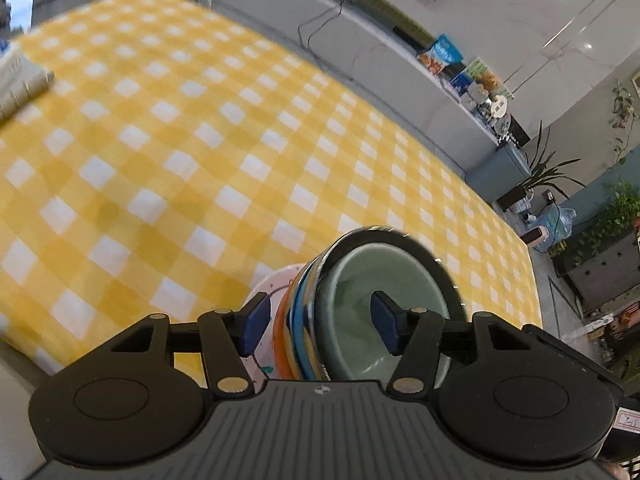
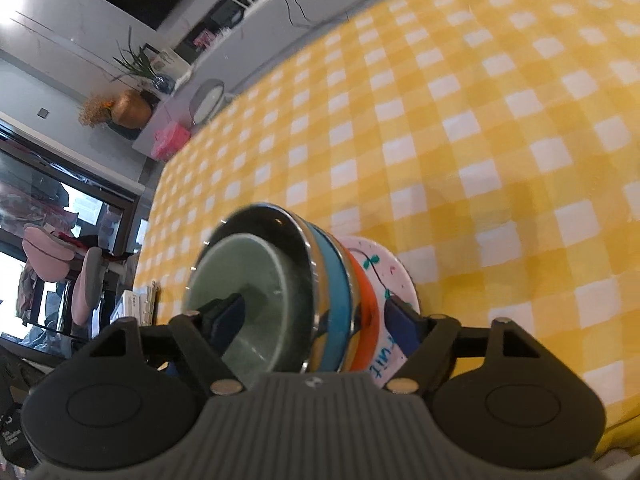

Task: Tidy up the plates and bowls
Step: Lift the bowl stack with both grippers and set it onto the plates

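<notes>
I have the whole stack between my two tools: a green bowl nested in a dark steel-rimmed bowl, then blue and orange bowls, all sitting on a white speckled plate. The stack looks tipped on its side in both wrist views (the cameras themselves may be rolled, so I can't say how level it really is).

The left tool is clamped across the stack, one pad inside the green bowl and the other behind the plate. The right tool grips it the same way from the opposite side.

Beyond the stack the yellow checked bench stretches away, with a light rack-like thing at its far left edge. Whether the plate touches the cloth I can't tell.

I judge the stacking done, and this is the carry. Next I need to keep both grips even, hold the stack level, and set it down gently.
</notes>
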{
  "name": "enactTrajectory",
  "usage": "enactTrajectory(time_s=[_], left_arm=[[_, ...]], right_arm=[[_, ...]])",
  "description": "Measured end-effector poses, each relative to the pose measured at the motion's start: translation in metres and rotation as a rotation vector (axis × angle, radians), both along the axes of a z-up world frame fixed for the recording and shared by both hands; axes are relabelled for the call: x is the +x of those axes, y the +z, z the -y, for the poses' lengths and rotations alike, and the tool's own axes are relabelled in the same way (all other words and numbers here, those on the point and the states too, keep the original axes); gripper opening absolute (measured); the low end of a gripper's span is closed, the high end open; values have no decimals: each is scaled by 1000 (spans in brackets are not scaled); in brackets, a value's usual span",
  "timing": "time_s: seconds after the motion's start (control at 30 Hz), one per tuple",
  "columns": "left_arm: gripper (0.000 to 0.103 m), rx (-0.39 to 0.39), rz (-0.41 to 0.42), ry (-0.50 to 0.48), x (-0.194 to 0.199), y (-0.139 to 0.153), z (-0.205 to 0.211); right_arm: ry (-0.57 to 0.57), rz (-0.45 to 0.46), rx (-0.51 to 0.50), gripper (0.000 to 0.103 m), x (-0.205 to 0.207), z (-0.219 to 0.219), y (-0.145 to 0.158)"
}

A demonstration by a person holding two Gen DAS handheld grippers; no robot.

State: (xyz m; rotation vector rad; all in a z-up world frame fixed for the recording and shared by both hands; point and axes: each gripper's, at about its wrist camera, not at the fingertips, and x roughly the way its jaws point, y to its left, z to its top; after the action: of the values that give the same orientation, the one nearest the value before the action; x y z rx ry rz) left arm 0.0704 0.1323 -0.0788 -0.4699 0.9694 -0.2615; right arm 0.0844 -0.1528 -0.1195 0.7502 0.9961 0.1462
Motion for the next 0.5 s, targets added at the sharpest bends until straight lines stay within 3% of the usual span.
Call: enactTrajectory(time_s=[0.2, 0.5], left_arm=[[66, 108, 182, -14, -32, 40, 8], [66, 314, 496, -78, -100, 96, 29]], right_arm=[[3, 82, -79, 78, -21, -3, 28], [6, 296, -260, 80, -76, -9, 84]])
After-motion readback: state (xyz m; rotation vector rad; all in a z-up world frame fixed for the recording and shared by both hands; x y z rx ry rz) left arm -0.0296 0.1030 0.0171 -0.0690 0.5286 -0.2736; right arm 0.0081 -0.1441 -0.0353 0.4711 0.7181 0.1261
